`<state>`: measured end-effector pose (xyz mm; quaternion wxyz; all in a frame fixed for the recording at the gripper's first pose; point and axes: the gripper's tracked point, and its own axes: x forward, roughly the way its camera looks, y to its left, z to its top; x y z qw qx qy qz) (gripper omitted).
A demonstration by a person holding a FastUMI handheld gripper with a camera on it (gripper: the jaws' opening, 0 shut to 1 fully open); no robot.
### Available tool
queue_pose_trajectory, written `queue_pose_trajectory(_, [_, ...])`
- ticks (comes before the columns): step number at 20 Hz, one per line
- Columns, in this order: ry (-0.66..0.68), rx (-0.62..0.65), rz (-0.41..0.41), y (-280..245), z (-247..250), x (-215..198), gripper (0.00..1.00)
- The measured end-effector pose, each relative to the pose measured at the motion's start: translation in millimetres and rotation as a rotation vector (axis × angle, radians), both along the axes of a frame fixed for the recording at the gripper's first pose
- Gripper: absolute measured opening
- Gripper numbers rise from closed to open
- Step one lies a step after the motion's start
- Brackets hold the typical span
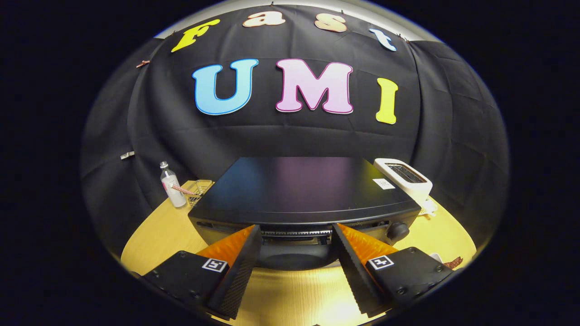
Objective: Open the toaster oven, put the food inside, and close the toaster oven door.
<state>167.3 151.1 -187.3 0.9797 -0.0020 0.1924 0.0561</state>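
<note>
Your hand-held gripper (297, 260) hangs above the front of the black box-shaped toaster oven (299, 190), its two fingers spread wide with nothing between them but air. From this high angle you look down on the oven's flat top, and just under its front edge, between and just beyond your fingers, sits a dark curved part that looks like the door handle (292, 258). The door appears shut, so opening it is the step in hand, and the wide spread suits straddling that handle before you close on it. A round black knob (398, 232) sits at the oven's front right, close to your right finger; steer clear of it. The oven stands on the pale wooden counter (294, 299). To its left, well apart, are a clear plastic bottle (172, 185) and a small wire basket (199, 190); to its right, a white slot toaster (405, 179). You cannot pick out the food with any confidence from here.
</note>
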Motion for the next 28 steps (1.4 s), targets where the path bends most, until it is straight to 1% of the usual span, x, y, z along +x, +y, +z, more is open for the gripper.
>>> queue_pose_trajectory(4, [0.02,0.014,0.008,-2.9,-8.3,-28.8,0.96])
queue_pose_trajectory(8, [0.067,0.043,0.024,-8.0,-29.3,-63.3,0.96])
queue_pose_trajectory(13, [0.147,-0.01,0.064,-13.3,-72.5,-107.8,0.95])
queue_pose_trajectory(15, [0.221,-0.005,0.077,-14.0,-98.6,-122.1,0.95])
queue_pose_trajectory(16, [0.253,0.004,0.074,-15.7,-108.7,-127.4,0.96])
queue_pose_trajectory(18, [0.265,-0.013,0.066,-23.7,-119.3,-132.8,0.97])
queue_pose_trajectory(20, [0.255,-0.031,0.096,-25.4,-115.0,-137.8,0.97])
queue_pose_trajectory(21, [0.248,-0.033,0.124,-26.7,-108.4,-140.8,0.97])
queue_pose_trajectory(23, [0.238,-0.026,0.151,-39.4,-87.5,-148.1,0.97])
queue_pose_trajectory(25, [0.216,-0.012,0.161,-61.3,-58.0,-151.5,0.97])
queue_pose_trajectory(28, [0.165,-0.044,0.152,-118.3,-11.6,-144.0,0.97])
